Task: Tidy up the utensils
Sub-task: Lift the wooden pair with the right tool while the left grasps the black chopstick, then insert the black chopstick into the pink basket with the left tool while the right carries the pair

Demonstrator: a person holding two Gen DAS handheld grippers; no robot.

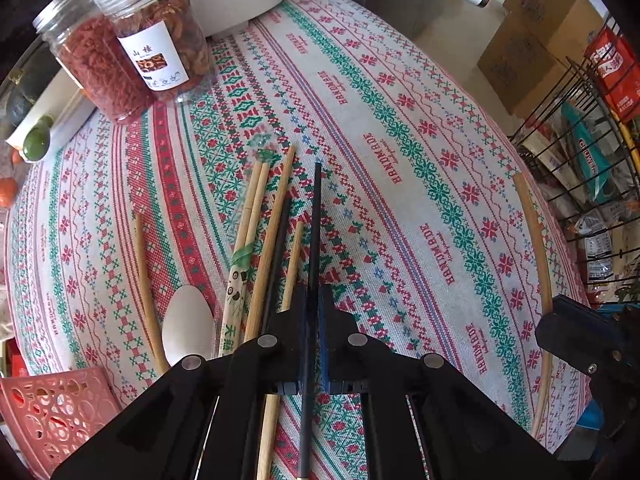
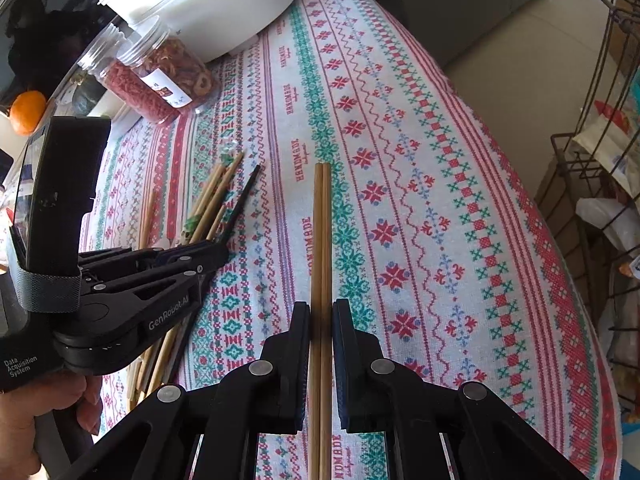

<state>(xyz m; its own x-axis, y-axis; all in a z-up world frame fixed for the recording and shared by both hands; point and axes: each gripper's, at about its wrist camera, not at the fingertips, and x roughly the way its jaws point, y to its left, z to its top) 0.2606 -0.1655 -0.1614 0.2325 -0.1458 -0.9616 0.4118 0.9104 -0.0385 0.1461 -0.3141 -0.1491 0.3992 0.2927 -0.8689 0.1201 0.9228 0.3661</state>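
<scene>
The left gripper (image 1: pixel 313 300) is clamped tight on a single black chopstick (image 1: pixel 316 216), its blue pads pinching the shaft, and the near end of that stick runs out under the gripper body and off the bottom of the left wrist view. Over on the right, the right gripper (image 2: pixel 321 320) has its jaws closed on a pair of bamboo chopsticks (image 2: pixel 322 216), two pale brown sticks side by side pointing away up the table; their lower ends are cut off by the frame too.

The remaining pile (image 1: pixel 268 232) sits on the tablecloth (image 1: pixel 420 160) just left of the black stick: plain bamboo sticks, another black one, and a pair in a paper sleeve (image 1: pixel 236 288) with a panda drawing and green characters, partly covered by the gripper. A pale spoon (image 1: pixel 187 326) lies beside them, its handle hidden. One lone bamboo stick (image 1: pixel 146 280) lies further left, towards the pink basket (image 1: pixel 52 412) at the near left corner, only partly in frame.

Writing now: the cloth repeats "HANDMADE" in red. The left gripper's body reads "GenRobot.AI" and "Data Acquisition System" in the right wrist view. At the far left corner stand two clear jars (image 1: pixel 128 52); one label carries Chinese characters, small print too fine to read.
</scene>
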